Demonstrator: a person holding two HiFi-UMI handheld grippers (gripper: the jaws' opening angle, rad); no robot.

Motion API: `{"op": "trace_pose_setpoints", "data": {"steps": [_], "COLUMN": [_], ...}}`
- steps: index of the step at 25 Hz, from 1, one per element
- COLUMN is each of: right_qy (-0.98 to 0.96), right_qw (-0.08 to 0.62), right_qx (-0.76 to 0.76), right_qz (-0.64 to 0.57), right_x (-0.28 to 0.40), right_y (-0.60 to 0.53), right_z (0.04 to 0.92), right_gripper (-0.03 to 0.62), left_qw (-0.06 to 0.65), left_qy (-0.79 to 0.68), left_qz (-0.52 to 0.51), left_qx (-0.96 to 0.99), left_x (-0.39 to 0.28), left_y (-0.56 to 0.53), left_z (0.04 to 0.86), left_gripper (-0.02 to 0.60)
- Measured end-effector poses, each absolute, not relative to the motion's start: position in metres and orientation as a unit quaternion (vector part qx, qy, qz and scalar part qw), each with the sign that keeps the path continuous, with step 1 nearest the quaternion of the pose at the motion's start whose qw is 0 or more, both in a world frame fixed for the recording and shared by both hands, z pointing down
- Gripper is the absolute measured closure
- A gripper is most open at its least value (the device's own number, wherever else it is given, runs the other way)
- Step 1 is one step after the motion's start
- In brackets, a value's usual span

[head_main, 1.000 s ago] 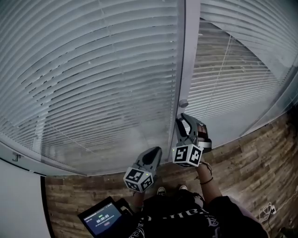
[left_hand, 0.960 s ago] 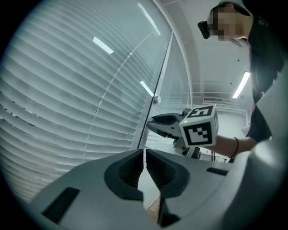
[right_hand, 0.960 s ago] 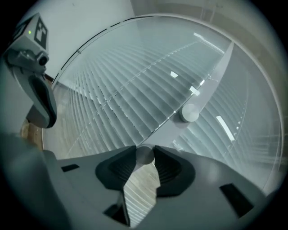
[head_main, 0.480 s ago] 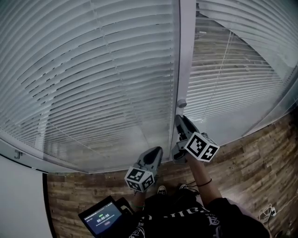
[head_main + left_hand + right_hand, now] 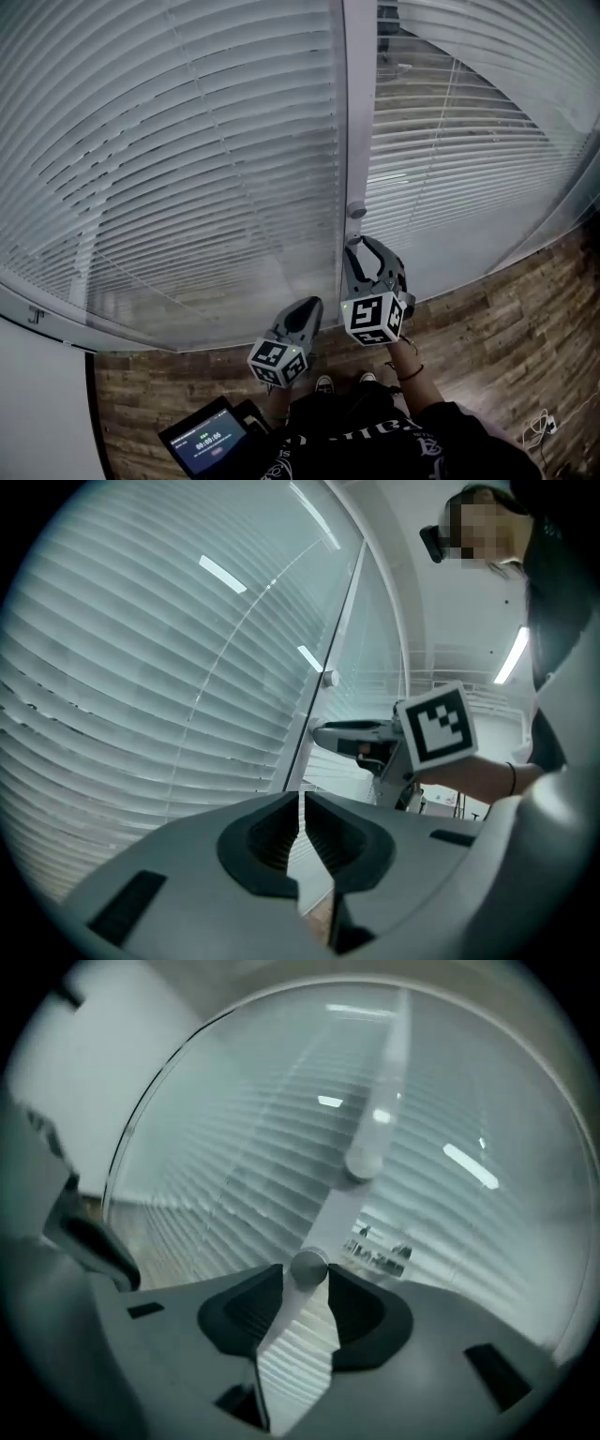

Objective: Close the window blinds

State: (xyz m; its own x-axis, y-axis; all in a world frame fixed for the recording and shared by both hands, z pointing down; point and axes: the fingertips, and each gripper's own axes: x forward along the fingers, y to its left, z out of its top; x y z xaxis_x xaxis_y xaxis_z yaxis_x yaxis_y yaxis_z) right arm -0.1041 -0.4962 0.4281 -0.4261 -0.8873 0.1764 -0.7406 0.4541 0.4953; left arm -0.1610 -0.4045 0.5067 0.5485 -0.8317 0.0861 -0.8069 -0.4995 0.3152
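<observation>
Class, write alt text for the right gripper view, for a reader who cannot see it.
The right gripper pinches a small round knob on the window frame between its jaw tips. Slatted blinds fill the background.

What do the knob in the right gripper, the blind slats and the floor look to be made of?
Knob: probably metal, satin silver with a soft sheen; painted plastic is possible.
Blind slats: thin, pale, matte strips, likely aluminium or plastic.
Floor: brown planks with visible grain and seams; real wood or laminate, I cannot tell.
</observation>
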Motion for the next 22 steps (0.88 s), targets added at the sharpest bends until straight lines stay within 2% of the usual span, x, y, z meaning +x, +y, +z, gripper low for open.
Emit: {"op": "trace_pose_setpoints", "data": {"steps": [3,7,10,16,18,20,22], "right_qy": [-0.769,-0.761,-0.821,-0.858,-0.835,-0.834,-0.866], "right_qw": [0.29,0.306,0.219,-0.07,-0.141,-0.157,-0.091], "right_qx": [0.478,0.464,0.484,0.468,0.437,0.42,0.435], "right_qz": [-0.312,-0.334,-0.211,0.201,0.303,0.321,0.229], "right_x": [-0.109,-0.114,-0.111,-0.097,-0.095,-0.095,-0.097], "right_y": [-0.495,-0.5,-0.504,-0.513,-0.515,-0.515,-0.511], "right_z": [0.425,0.426,0.425,0.427,0.428,0.427,0.425], "right_gripper": [0.457,0.457,0.458,0.459,0.459,0.459,0.457], "left_qw": [0.162,0.164,0.165,0.165,0.165,0.166,0.166], "left_qy": [-0.471,-0.469,-0.469,-0.475,-0.478,-0.479,-0.478], "left_qz": [-0.038,-0.037,-0.035,-0.034,-0.035,-0.037,-0.037], "left_qx": [0.866,0.867,0.867,0.864,0.862,0.861,0.862], "left_x": [-0.158,-0.156,-0.156,-0.164,-0.168,-0.171,-0.172], "left_y": [-0.402,-0.4,-0.399,-0.396,-0.394,-0.394,-0.394], "left_z": [0.507,0.509,0.511,0.511,0.511,0.511,0.512], "left_gripper": [0.575,0.575,0.575,0.575,0.575,0.575,0.575]}}
